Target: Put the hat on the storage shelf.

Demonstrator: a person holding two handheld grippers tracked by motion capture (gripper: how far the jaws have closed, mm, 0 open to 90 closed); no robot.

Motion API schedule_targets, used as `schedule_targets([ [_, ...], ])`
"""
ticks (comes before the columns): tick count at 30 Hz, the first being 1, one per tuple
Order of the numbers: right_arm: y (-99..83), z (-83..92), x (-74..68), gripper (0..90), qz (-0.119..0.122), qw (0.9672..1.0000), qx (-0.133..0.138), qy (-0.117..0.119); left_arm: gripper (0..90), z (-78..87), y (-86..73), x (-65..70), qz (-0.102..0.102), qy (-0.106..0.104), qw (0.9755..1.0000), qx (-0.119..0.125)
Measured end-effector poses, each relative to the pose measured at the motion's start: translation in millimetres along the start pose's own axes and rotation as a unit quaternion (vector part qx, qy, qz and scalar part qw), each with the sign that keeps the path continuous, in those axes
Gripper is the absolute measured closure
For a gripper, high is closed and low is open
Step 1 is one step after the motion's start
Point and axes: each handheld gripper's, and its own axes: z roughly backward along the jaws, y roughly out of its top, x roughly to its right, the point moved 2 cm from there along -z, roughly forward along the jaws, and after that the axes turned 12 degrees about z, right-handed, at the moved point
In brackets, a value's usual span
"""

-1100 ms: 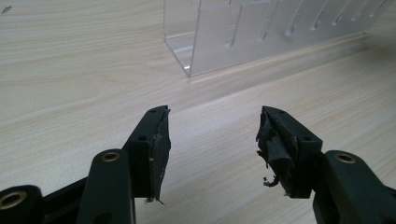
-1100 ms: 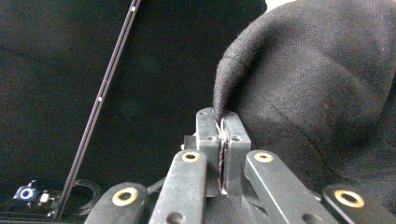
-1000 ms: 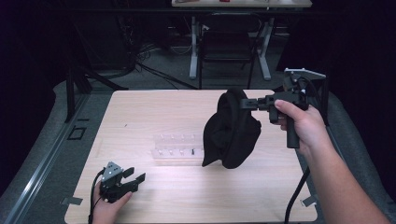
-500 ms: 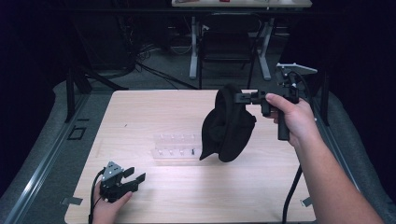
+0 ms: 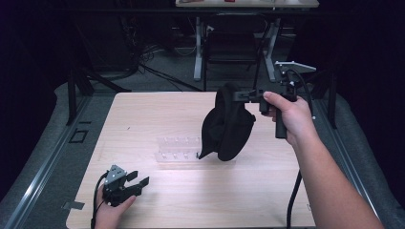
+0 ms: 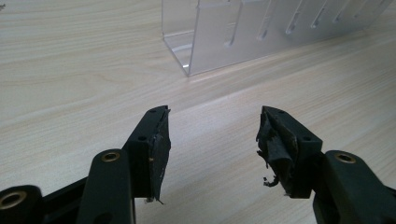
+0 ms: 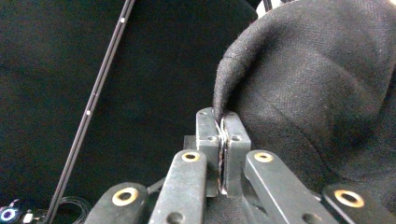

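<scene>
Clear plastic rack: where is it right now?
In the high view the clear plastic slotted rack lies mid-table on the light wooden table, just left of the hanging black cloth hat, ahead of the left tongs.

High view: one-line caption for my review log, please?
Right hand-held gripper holds a black hat above the table.

A black fabric hat (image 5: 225,125) hangs limp above the table, pinched at its edge.
</scene>
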Motion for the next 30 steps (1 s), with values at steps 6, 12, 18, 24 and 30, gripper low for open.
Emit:
schedule_targets([
  [6,1.4,-12.3,-0.5,88.6,0.003,0.9999,-0.009,-0.006,43.8,-0.5,0.0,0.2,-0.001,0.0,1.0,0.002],
  [12,3.5,-21.5,-0.8,88.6,0.007,0.9999,-0.012,-0.01,43.8,-0.2,0.3,-0.1,-0.001,0.0,1.0,0.002],
  [18,5.0,-29.7,2.3,88.6,0.01,0.9997,-0.018,-0.013,43.8,0.8,0.8,2.8,-0.008,-0.001,1.0,0.005],
  [24,5.3,-32.0,3.9,88.5,0.015,0.9995,-0.021,-0.019,43.8,0.0,2.6,7.5,-0.005,-0.009,0.9999,0.009],
  [30,5.7,-33.6,7.2,88.5,0.015,0.9993,-0.022,-0.027,43.9,2.9,11.7,22.8,-0.018,-0.026,0.9993,0.02],
])
